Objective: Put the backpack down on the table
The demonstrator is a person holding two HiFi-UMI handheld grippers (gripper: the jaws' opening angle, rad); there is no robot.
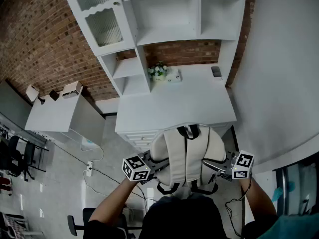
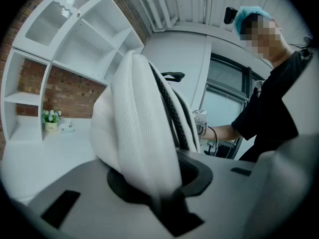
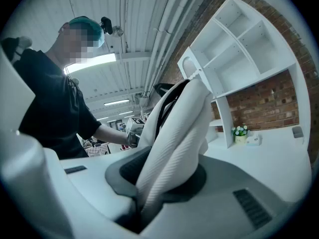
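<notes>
Left gripper (image 2: 167,193): fingers nearly together, pinching a fold of ribbed white fabric on one side of the backpack (image 1: 187,156). Right gripper (image 3: 139,193): same, narrow gap, clamped on a fold on the opposite side. Both grips are on cloth only, not on a strap or the top handle.

Backpack: hangs between the two grippers in front of the person's chest, strap side toward the head camera, top end toward the bench (image 1: 189,103). It looks to be at or just short of the near edge and not yet resting on it.

Risks, as judged:
- A fold slides out of one pinch, so the bag swings or drops on that side.
- Released too early, it lands on the front edge and tips to the floor.
- Pushed too deep, it knocks the flower pot (image 1: 158,71) or the small white box (image 1: 174,76) at the back.

Room: front and middle of the bench are bare. The hutch (image 1: 164,14) closes off the back and left, and a wall runs along the right.
</notes>
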